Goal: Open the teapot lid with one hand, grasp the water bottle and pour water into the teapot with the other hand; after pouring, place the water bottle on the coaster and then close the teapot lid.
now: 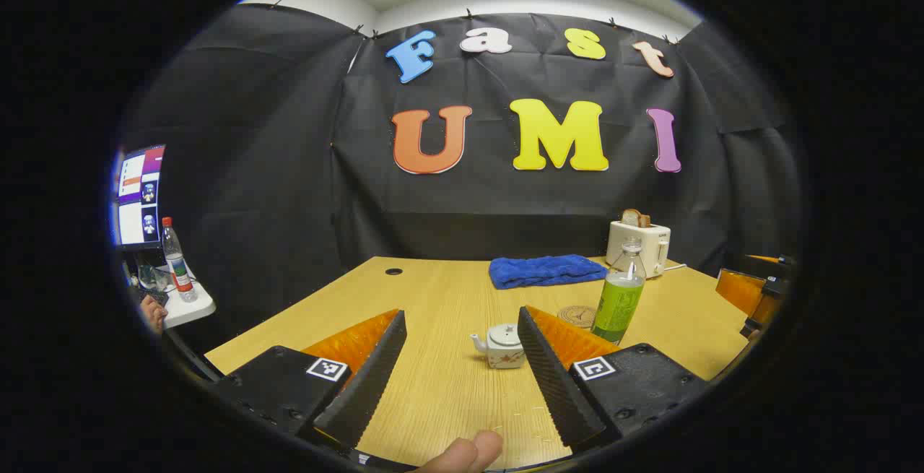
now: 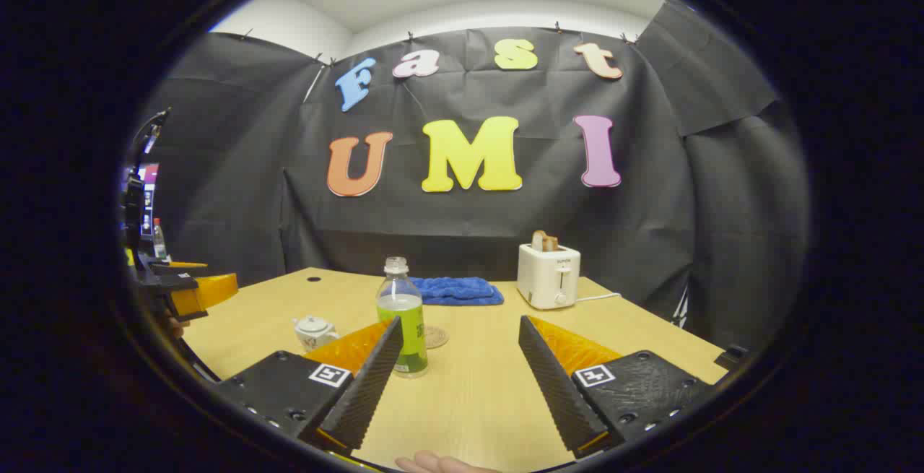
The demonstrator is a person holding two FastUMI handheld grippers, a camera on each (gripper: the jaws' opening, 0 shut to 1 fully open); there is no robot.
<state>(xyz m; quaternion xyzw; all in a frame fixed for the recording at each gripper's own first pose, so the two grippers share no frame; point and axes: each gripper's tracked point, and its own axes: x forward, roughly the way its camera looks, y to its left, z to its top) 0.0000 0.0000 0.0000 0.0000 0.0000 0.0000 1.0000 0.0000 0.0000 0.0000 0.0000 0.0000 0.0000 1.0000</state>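
Tabletop (image 1: 433, 386): pale wood-grain laminate, smooth, rectangular, a round cable hole near the far left edge.

Left gripper (image 1: 462, 368): jaws wide apart, clamped on nothing; ridged inner faces, flat black bodies with square printed markers. Held low over the near edge of the tabletop, teapot seen just inside the right jaw. Fingertip (image 1: 462, 453) of the holding hand at the bottom of the left gripper view. Same gripper seen from the side at the far left of the right gripper view.

Right gripper (image 2: 462, 379): jaws wide apart, clamped on nothing; same ridged faces and markers. Water bottle seen just beside the left jaw, not touched.

Towel (image 1: 546, 271): blue, plush, folded flat, at the far edge of the tabletop.

Toaster (image 2: 548, 276): white, boxy, smooth, two slices of bread standing in the slots, cord trailing right; far right of tabletop.

Water bottle (image 2: 402, 314): clear plastic, uncapped, upright, green label around the lower body, liquid up to about the label's top. Mid-tabletop, just beside the coaster, to the right of the teapot.

Teapot (image 1: 499, 346): small, white ceramic, squat, lid on with knob, spout pointing left, faint reddish pattern on the side in the left gripper view. Upright, near the water bottle.

Coaster (image 1: 577, 315): round, thin, brown, patterned; flat on the tabletop, bare.
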